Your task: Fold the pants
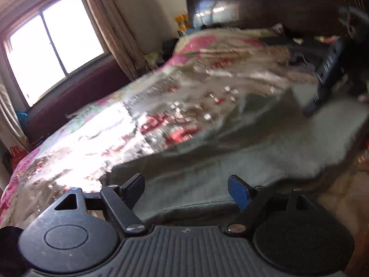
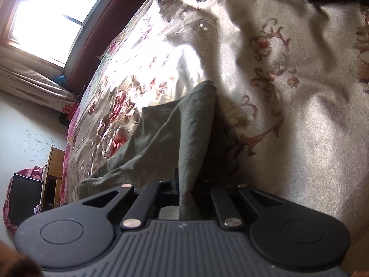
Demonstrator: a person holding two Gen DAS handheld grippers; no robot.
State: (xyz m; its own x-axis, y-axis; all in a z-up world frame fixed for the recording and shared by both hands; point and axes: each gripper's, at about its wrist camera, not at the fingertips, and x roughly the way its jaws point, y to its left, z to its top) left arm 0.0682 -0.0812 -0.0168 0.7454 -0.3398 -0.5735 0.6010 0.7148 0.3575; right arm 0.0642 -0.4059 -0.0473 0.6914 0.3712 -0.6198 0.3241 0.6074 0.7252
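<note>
The grey-green pants (image 1: 242, 143) lie spread on the flowered bedspread (image 1: 143, 106) in the blurred left wrist view. My left gripper (image 1: 186, 189) is open and empty, hovering just above the pants' near edge. My right gripper shows far off in the left wrist view (image 1: 322, 85) above the pants. In the right wrist view my right gripper (image 2: 186, 184) is shut on a bunched fold of the pants (image 2: 184, 124), which trail away from the jaws across the bed.
A bright window (image 1: 53, 46) with curtains stands at the far left. A dark headboard (image 1: 265, 2) is at the back. A beige patterned blanket (image 2: 299, 92) covers the bed's right side. A dark box and wooden furniture (image 2: 53, 180) stand on the floor.
</note>
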